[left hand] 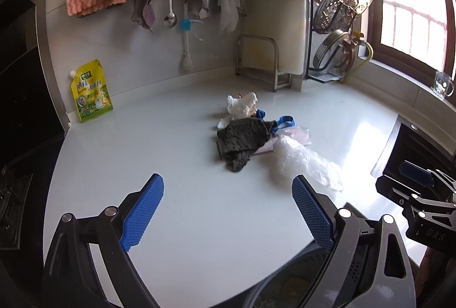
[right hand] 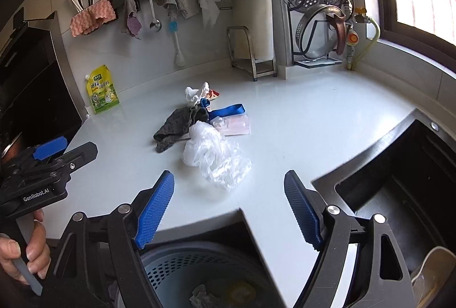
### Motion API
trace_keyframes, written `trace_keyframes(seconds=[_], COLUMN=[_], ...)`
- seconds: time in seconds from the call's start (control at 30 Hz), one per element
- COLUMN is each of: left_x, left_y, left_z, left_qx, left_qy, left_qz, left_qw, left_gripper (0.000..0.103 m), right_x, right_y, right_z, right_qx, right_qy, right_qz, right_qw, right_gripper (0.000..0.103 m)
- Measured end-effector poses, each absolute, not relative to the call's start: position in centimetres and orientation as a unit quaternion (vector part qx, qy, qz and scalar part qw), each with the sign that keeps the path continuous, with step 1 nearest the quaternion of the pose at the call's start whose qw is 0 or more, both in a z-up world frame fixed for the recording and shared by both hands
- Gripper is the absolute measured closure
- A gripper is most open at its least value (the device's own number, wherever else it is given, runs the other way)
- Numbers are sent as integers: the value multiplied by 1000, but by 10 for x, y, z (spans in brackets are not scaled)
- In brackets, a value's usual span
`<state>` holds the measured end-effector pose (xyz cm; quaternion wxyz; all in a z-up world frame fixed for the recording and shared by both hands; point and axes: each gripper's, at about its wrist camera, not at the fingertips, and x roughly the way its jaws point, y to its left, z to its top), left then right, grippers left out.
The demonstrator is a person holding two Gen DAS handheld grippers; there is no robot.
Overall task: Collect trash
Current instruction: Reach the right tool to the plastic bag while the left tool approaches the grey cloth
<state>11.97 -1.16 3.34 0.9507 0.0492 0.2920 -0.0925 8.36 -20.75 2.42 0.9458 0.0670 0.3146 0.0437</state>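
On the white table (left hand: 171,165), a small heap of trash is lying near the middle: a crumpled clear plastic bag (right hand: 216,154) is resting nearest the front edge, touching a dark grey rag (right hand: 178,125), with a blue strap (right hand: 228,109) and a pink-white packet (right hand: 236,124) just behind it and a crumpled white tissue (right hand: 195,94) at the back. The left tongs (left hand: 228,211) are standing wide apart and holding nothing. The right tongs (right hand: 229,205) are likewise gaping wide and empty, hovering over a perforated bin (right hand: 185,265) below the table's edge, where a scrap of paper is lying. A yellow pouch (left hand: 91,91) is leaning against the wall.
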Motion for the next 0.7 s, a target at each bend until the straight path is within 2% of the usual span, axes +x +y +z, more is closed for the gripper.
trace_keyframes(seconds=[0.17,0.27,0.7], left_x=[150,167,217], left_y=[-12,-10,8], left_z=[50,55,7], left_qx=[61,59,46], left_qy=[280,274,335], left_qz=[-86,-81,-56], left_qw=[954,957,939], left_gripper=[13,9,9], right_x=[126,149,222], right_y=[-203,-198,-177], right_z=[35,36,-11], right_qx=[62,55,42], right_qy=[320,325,399], right_qz=[65,73,100], right_qw=[943,941,911], right_gripper=[27,27,27])
